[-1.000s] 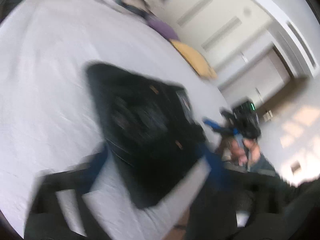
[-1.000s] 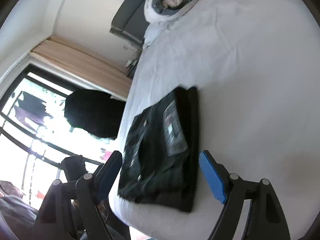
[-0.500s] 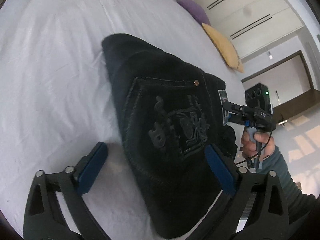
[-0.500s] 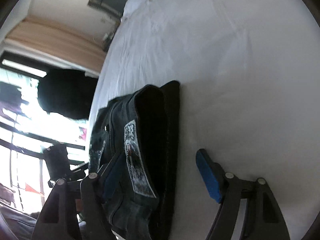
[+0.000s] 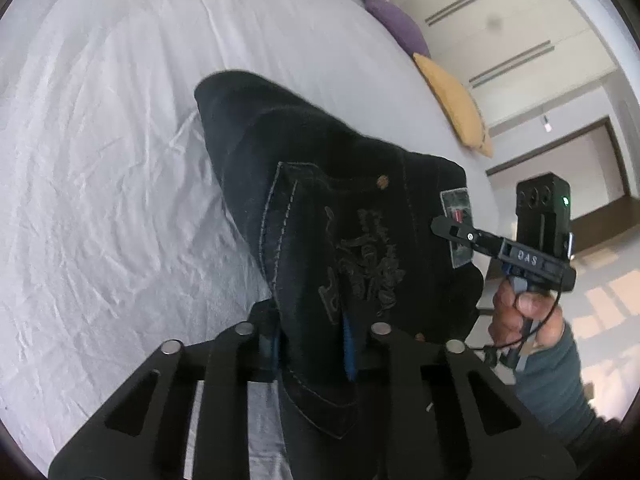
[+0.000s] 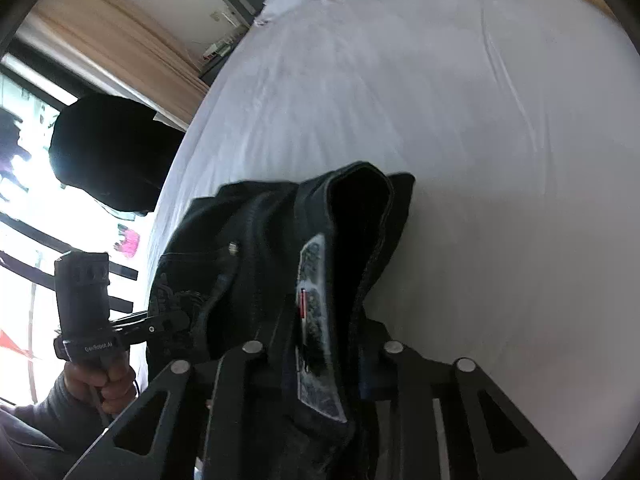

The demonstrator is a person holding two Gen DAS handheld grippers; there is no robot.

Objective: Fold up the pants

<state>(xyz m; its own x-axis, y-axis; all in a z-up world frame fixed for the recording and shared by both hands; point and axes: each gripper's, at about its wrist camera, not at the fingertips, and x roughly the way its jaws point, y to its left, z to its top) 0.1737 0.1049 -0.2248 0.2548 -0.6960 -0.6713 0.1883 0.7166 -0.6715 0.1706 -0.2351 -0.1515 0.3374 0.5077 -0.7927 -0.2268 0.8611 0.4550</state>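
Observation:
Black folded denim pants (image 5: 320,184) lie on the white bed sheet (image 5: 120,160), back pocket and embroidery facing up. My left gripper (image 5: 310,344) is closing, and its blue pads pinch the pants' near edge by the pocket. In the right wrist view my right gripper (image 6: 320,356) is also closing, with the waistband and its printed patch (image 6: 314,320) bunched between its fingers. The pants (image 6: 248,232) rise in a fold ahead of it. Each view shows the other gripper at the pants' far side: the right gripper (image 5: 452,230) and the left gripper (image 6: 160,326), each held by a hand.
A purple pillow (image 5: 396,24) and a yellow pillow (image 5: 456,100) lie along the bed's far edge. A beige curtain (image 6: 112,52) and a bright window stand beyond the bed's side, with a dark round shape (image 6: 108,152) before them. White sheet stretches past the pants.
Both grippers came in over the pants and closed from wide open onto the cloth. The waistband now stands bunched up between the right fingers.

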